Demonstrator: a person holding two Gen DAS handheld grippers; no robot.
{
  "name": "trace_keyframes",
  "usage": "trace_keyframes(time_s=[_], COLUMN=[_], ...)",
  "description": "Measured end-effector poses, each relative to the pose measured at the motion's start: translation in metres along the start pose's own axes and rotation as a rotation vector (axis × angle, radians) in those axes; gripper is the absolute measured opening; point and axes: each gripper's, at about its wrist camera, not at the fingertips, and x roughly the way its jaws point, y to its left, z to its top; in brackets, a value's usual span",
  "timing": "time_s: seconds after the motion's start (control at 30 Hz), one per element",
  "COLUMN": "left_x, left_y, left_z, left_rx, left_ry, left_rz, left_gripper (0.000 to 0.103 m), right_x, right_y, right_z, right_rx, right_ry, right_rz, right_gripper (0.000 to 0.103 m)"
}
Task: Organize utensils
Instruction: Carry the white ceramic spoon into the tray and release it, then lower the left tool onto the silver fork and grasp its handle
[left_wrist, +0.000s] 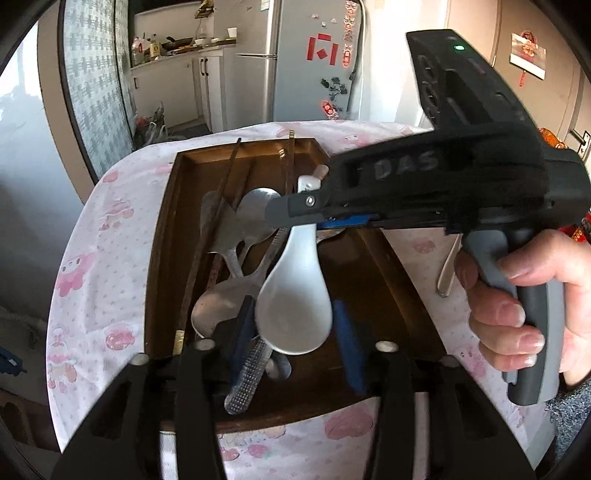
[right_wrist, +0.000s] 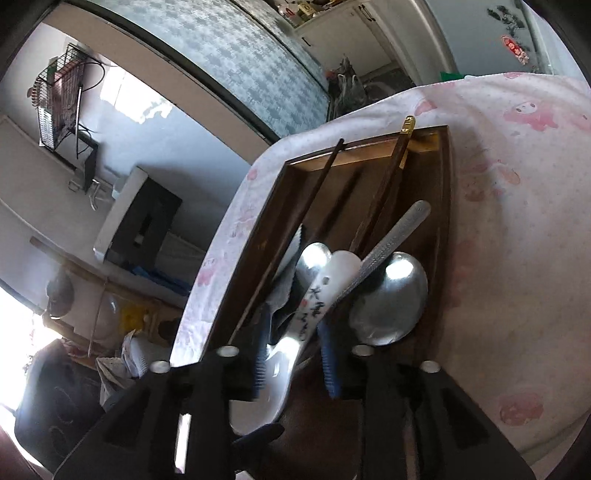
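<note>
A dark wooden tray (left_wrist: 166, 236) lies on the pink-patterned tablecloth and holds a heap of utensils: metal spoons (left_wrist: 218, 310), dark chopsticks (left_wrist: 221, 195) and a textured metal handle (left_wrist: 247, 384). My right gripper (left_wrist: 299, 218) comes in from the right and is shut on the handle of a white ceramic spoon (left_wrist: 295, 299), which hangs bowl-down over the tray. In the right wrist view the white spoon (right_wrist: 317, 295) runs between the blue pads (right_wrist: 260, 354), above the tray (right_wrist: 258, 229). My left gripper (left_wrist: 295, 332) is open just above the tray's near end, with the spoon's bowl between its fingers.
A metal utensil handle (left_wrist: 448, 273) lies on the tablecloth (left_wrist: 92, 258) right of the tray. A large metal spoon (right_wrist: 391, 302) rests in the tray's right part. A fridge (left_wrist: 314, 62) and kitchen cabinets stand beyond the table.
</note>
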Motion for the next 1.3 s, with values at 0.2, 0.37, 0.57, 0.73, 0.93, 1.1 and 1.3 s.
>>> trace_keyframes(time_s=[0.2,0.37,0.57,0.73,0.93,1.1,1.3], left_x=[-0.032,-0.052,-0.041,-0.01,0.024,0.041,0.051], left_y=[-0.003,-0.03,-0.091,-0.127,-0.157,-0.16,-0.158], left_z=[0.0,0.001,-0.001,0.003,0.006,0.01,0.017], left_rx=[0.02,0.072,0.212,0.257,0.29,0.291,0.275], left_ry=[-0.07,-0.105,-0.088,-0.052,-0.021,-0.001,0.0], left_rz=[0.025,-0.041,-0.114,-0.179,-0.221,-0.206,-0.203], left_gripper=[0.081,0.084,0.084,0.084,0.084,0.084,0.084], right_x=[-0.05,-0.102,-0.161,-0.183,-0.183,-0.169,-0.156], right_y=[0.007,-0.014,-0.074,-0.126,-0.161,-0.181,-0.182], right_z=[-0.003,-0.005,-0.018,-0.034,-0.038,-0.032,-0.021], right_rx=[-0.099,-0.099,-0.018,0.049,0.09,0.104,0.055], right_ry=[-0.039,-0.096,-0.171,-0.177,-0.183,-0.182,-0.201], right_rz=[-0.043,-0.088,-0.166,-0.219,-0.293,-0.307,-0.291], right_gripper=[0.068,0.073,0.073,0.058,0.052,0.052,0.046])
